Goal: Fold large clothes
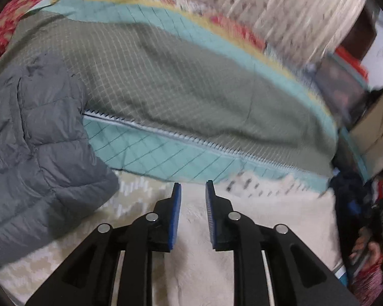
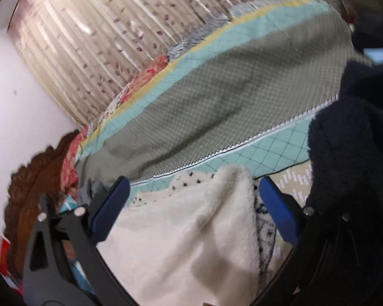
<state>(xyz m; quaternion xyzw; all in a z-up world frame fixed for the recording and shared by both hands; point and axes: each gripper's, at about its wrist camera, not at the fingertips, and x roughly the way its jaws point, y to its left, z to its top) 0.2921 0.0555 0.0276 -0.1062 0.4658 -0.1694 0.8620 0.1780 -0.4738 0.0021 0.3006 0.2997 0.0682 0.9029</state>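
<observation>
A cream fleece garment (image 1: 196, 242) lies spread on the bed under my left gripper (image 1: 193, 191), whose jaws stand a little apart with nothing between them. In the right wrist view the same cream fleece (image 2: 181, 234) lies folded into a raised ridge between the fingers of my right gripper (image 2: 194, 191), which is wide open and not pinching it. A grey puffer jacket (image 1: 30, 158) lies at the left in the left wrist view. A dark navy fleece garment (image 2: 355, 137) hangs close at the right, partly over the right finger.
A green and teal checked quilt (image 1: 178, 89) covers the bed beyond the garments; it also shows in the right wrist view (image 2: 229, 97). A patterned beige sheet (image 1: 130, 193) lies beneath. Curtains (image 2: 102, 30) hang behind. Clutter (image 1: 357, 204) stands at the bed's right edge.
</observation>
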